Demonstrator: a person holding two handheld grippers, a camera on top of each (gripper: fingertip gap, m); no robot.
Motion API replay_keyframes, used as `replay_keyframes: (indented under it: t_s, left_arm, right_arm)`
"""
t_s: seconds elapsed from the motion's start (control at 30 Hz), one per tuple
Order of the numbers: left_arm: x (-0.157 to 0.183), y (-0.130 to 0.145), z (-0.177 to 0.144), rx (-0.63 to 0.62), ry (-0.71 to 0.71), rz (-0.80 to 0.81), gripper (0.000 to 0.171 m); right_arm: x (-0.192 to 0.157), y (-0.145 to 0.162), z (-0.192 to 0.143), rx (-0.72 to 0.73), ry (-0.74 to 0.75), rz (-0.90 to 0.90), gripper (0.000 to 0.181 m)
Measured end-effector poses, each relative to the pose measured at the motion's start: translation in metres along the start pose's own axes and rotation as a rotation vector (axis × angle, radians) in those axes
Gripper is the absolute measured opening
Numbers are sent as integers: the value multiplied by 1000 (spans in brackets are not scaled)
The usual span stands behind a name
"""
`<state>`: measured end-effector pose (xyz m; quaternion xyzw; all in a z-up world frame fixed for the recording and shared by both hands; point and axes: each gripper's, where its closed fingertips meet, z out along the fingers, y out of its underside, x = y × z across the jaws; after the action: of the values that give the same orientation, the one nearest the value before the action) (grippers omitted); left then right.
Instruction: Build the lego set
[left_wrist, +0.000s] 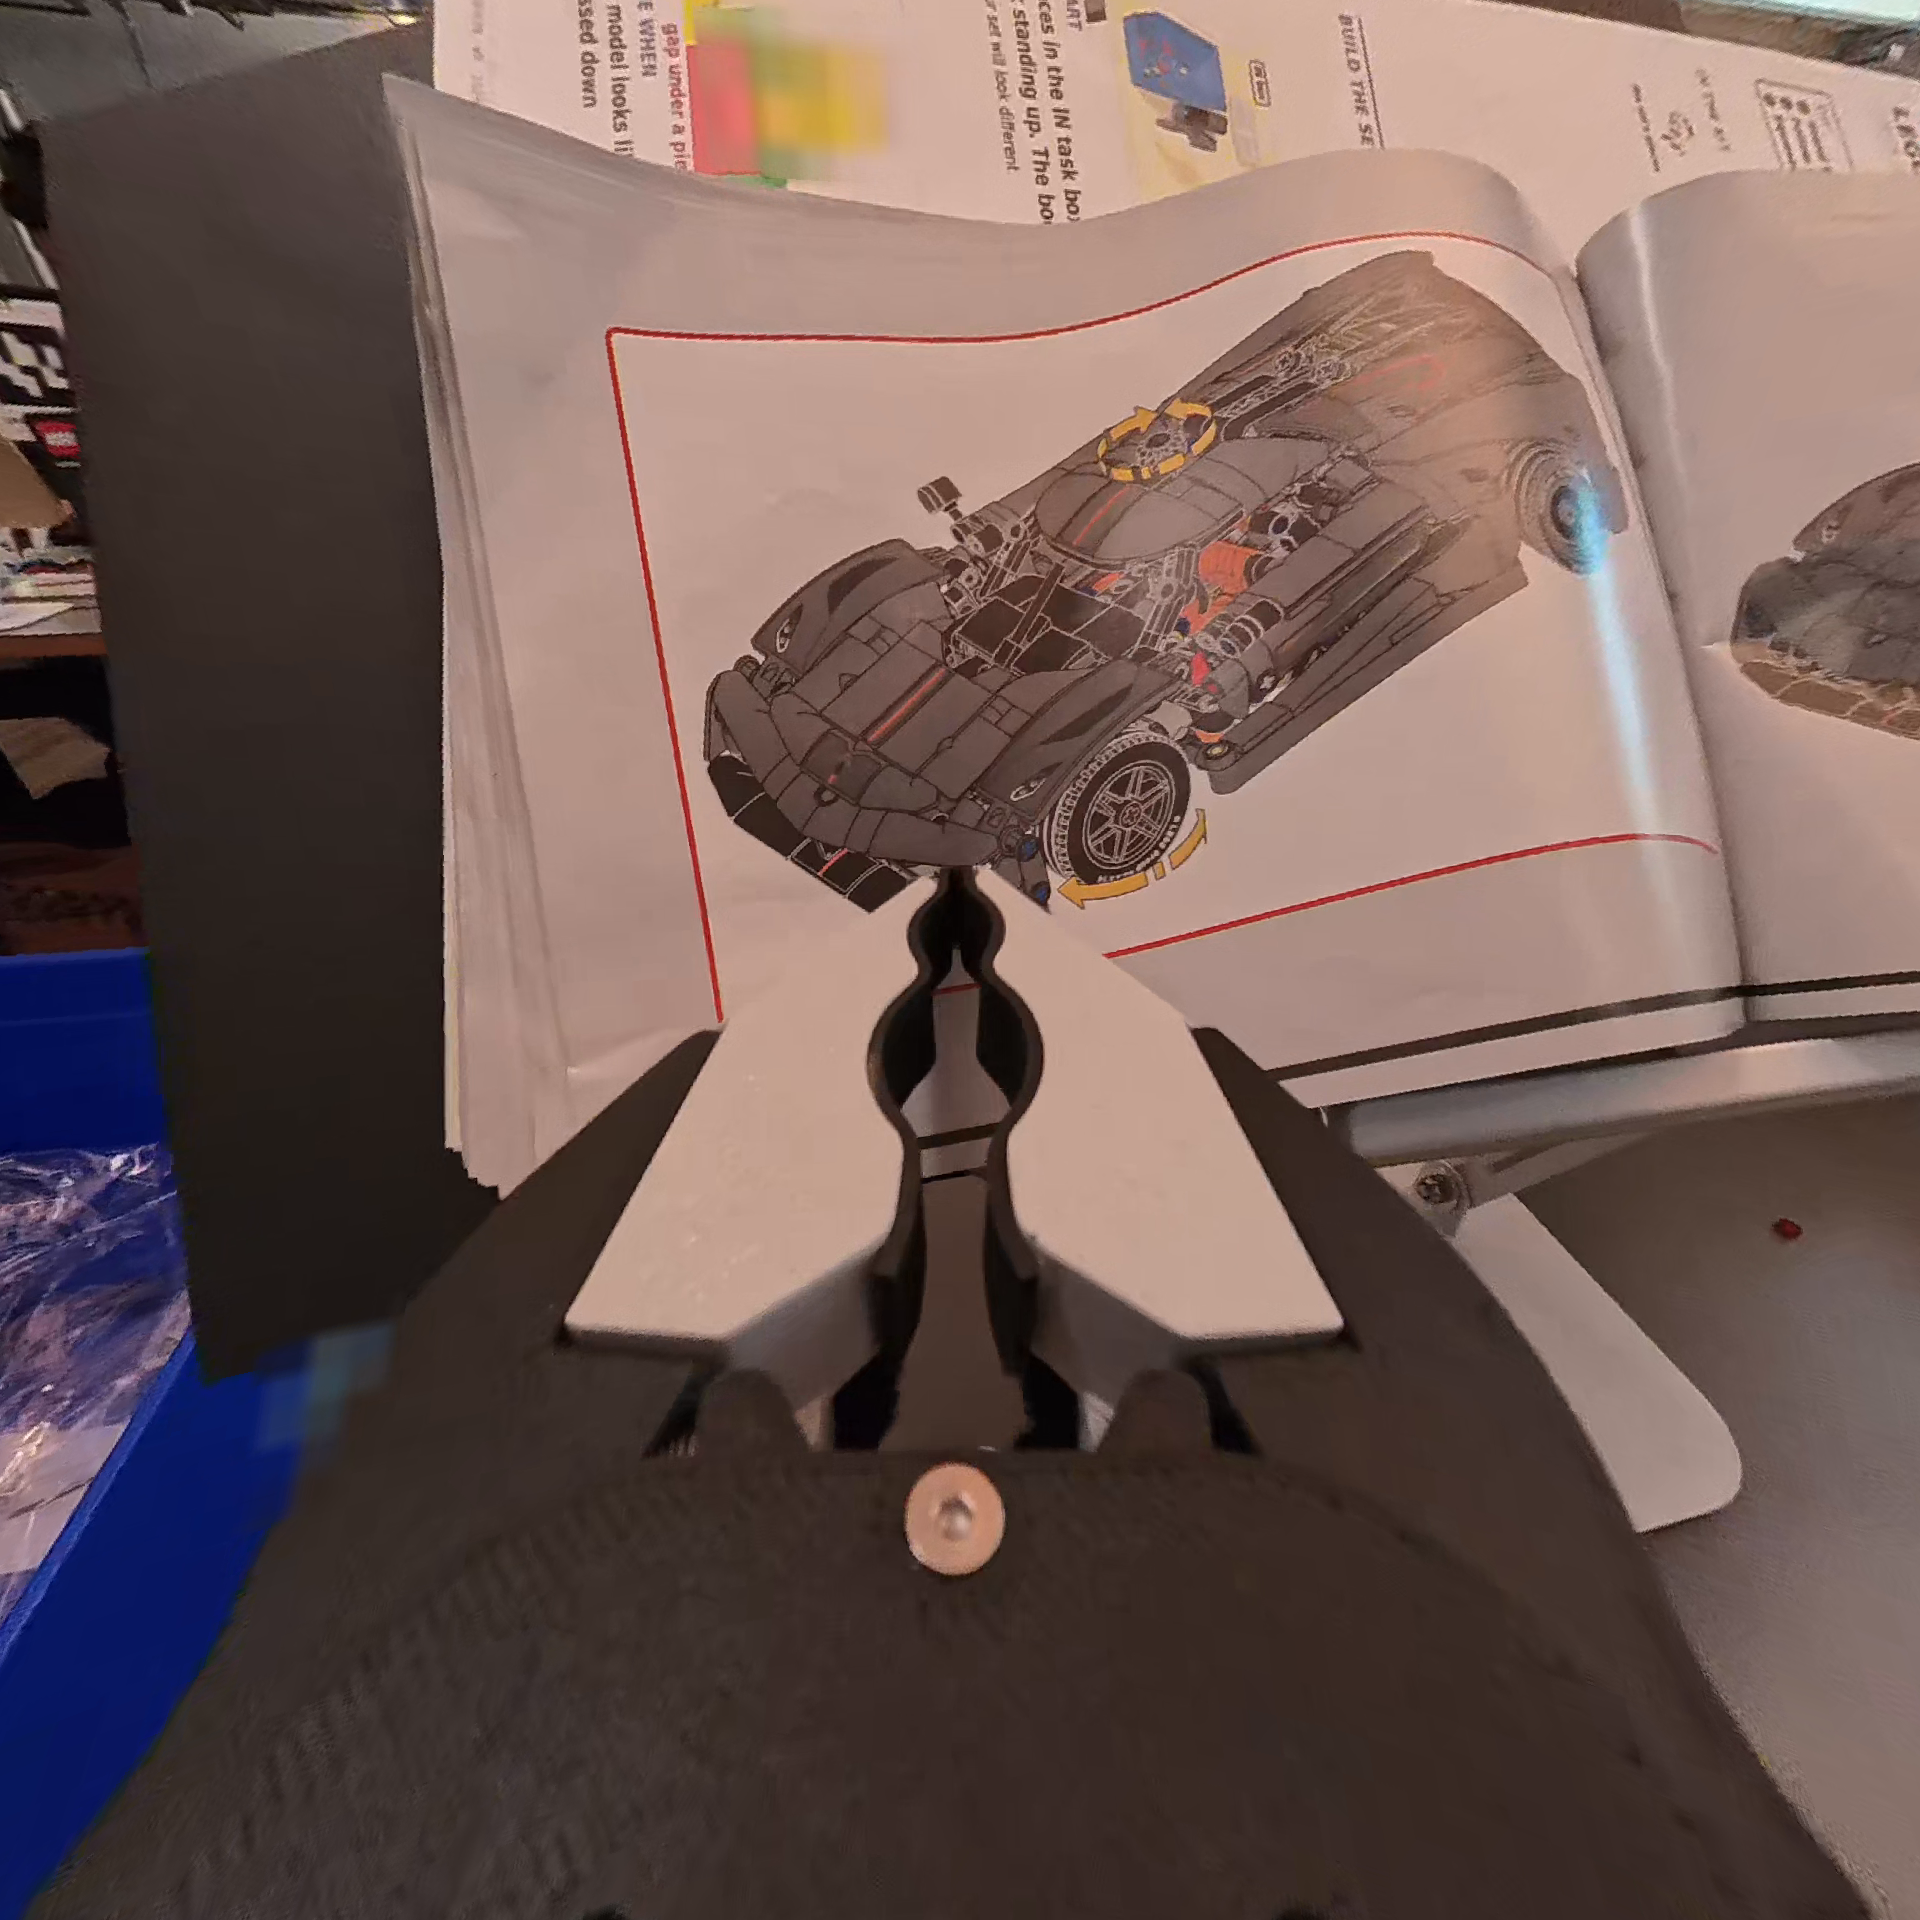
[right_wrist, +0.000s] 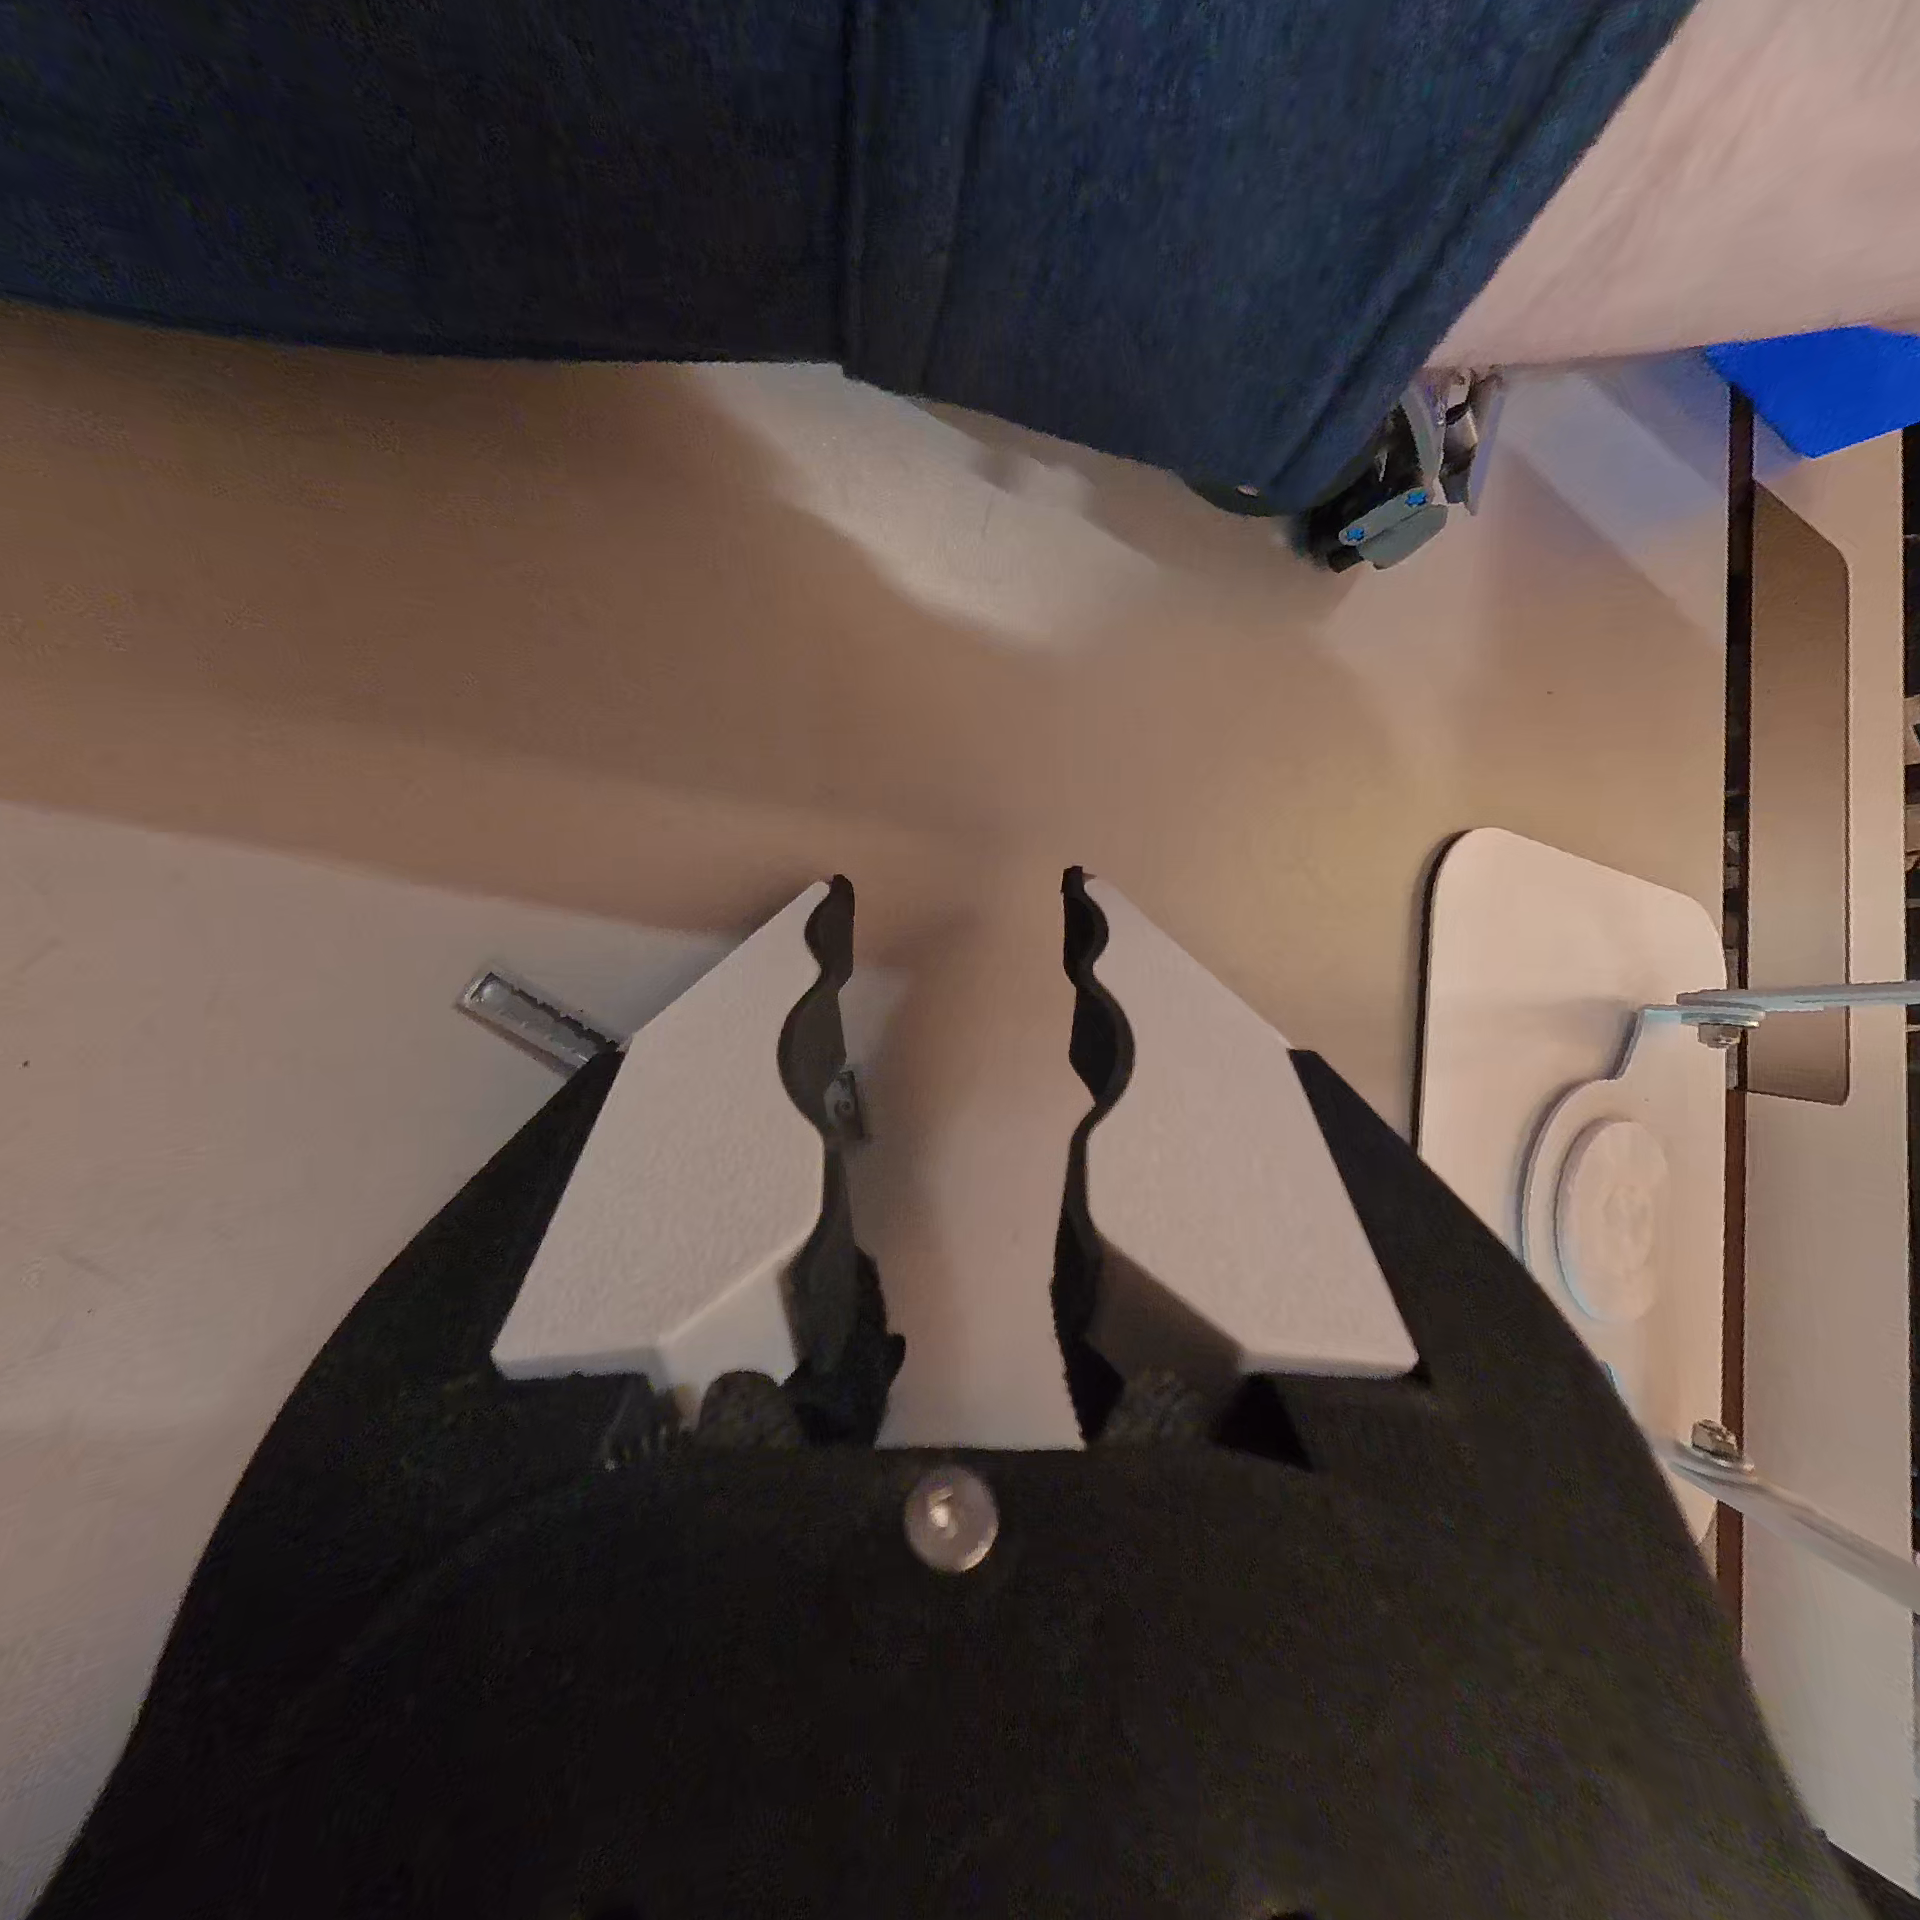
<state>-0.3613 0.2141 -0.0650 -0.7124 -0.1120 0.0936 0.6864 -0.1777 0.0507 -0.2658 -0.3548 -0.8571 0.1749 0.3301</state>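
Observation:
In the left wrist view my left gripper (left_wrist: 954, 885) is shut, its tips together with nothing visible between them. It is right in front of an open instruction booklet (left_wrist: 1039, 582) that stands on a white holder (left_wrist: 1621, 1382); the page shows a grey car. In the right wrist view my right gripper (right_wrist: 958, 883) is open and empty over the white table (right_wrist: 260, 1143). A small grey piece (right_wrist: 847, 1103) shows beside its left finger's inner side; the pads do not press on it. A grey lego assembly with blue pins (right_wrist: 1392, 509) lies far off, partly under blue cloth.
A blue bin with clear plastic bags (left_wrist: 83, 1299) is at the left, and a black board (left_wrist: 260, 727) stands beside the booklet. Printed sheets (left_wrist: 935, 104) hang behind. A tiny red piece (left_wrist: 1785, 1229) and a silver toothed strip (right_wrist: 530, 1023) lie on the table. A person's blue clothing (right_wrist: 727, 156) fills the top. The grippers' ends are close to 30 centimetres from one another.

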Motion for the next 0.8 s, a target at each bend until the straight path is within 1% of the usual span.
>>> replay_keyframes:
  t_s: [0.07, 0.1, 0.13, 0.23, 0.27, 0.37, 0.47, 0.6, 0.8]
  left_arm:
    - [4, -1, 0, 9, 25, -23, 0]
    - [2, -1, 0, 17, 8, -20, 0]
    - [-3, -3, -1, 25, -27, -12, 13]
    - [-15, -4, -4, 11, -83, -48, 64]
    - [-18, -2, -3, 2, -82, -61, 69]
    - [-20, 1, -2, -13, -93, -34, 74]
    - [-19, 3, -1, -10, -93, -24, 74]
    - [-15, 4, -2, -7, -93, 27, 53]
    - [-14, 4, -3, 0, -74, 18, 27]
  right_arm:
    - [0, 0, 0, -2, 2, -3, 39]
    - [0, 0, 0, -3, 2, -3, 39]
    - [0, 0, 0, -4, 3, -3, 39]
    - [1, 0, -1, -5, 8, -5, 39]
    - [1, 0, -1, -4, 7, -5, 39]
    - [0, -1, -1, -6, 7, -8, 39]
    - [0, -1, 0, -9, 5, -12, 39]
    - [-1, -2, 0, -7, 4, -13, 39]
    - [0, -1, 0, -11, 6, -13, 39]
